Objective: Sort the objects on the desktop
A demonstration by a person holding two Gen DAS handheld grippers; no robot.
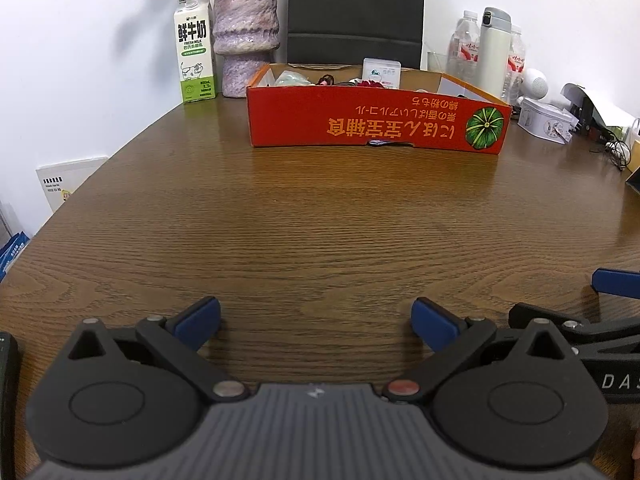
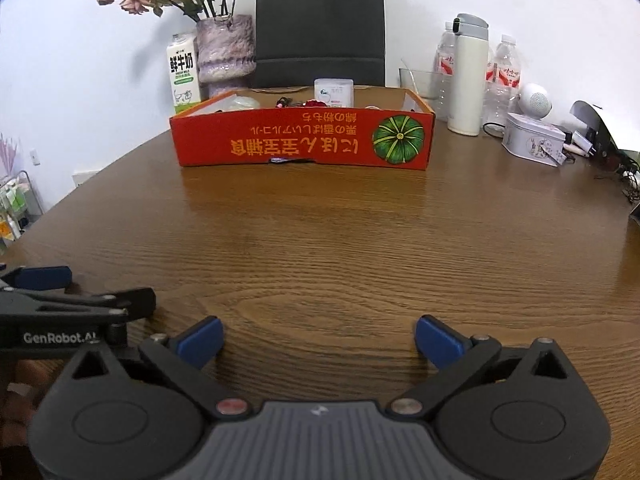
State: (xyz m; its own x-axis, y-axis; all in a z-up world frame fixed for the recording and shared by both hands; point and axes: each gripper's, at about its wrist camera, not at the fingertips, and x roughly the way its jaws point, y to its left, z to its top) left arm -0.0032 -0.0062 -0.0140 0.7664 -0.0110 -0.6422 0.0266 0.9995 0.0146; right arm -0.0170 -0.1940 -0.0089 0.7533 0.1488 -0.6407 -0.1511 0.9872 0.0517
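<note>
- A shallow red cardboard box (image 1: 376, 122) sits at the far middle of the wooden table (image 1: 320, 232), its long side facing the cameras, printed with orange characters upside down and a green striped pumpkin at its right end.
- Inside the box lie small objects, partly hidden by the front wall: a white packet (image 2: 334, 91) standing near the back, something pale and rounded at the left, and red and dark bits between them.
- The table is dark brown with strong wavy grain and a slight sheen.
- Behind the box stand a green-and-white milk carton (image 1: 193, 50), a mottled purple ribbed vase (image 1: 245, 36) with wilted pink roses, and a matte black paper bag (image 2: 320, 24).
- To the right are a cream thermos (image 2: 469, 74), clear water bottles, a round white speaker and a pale embossed tin (image 2: 534, 144).
- The left gripper (image 1: 316, 318) hangs low over bare table, blue pads spread wide, holding nothing.
- The right gripper (image 2: 319, 340) is likewise wide apart and empty, just beside the left.
</note>
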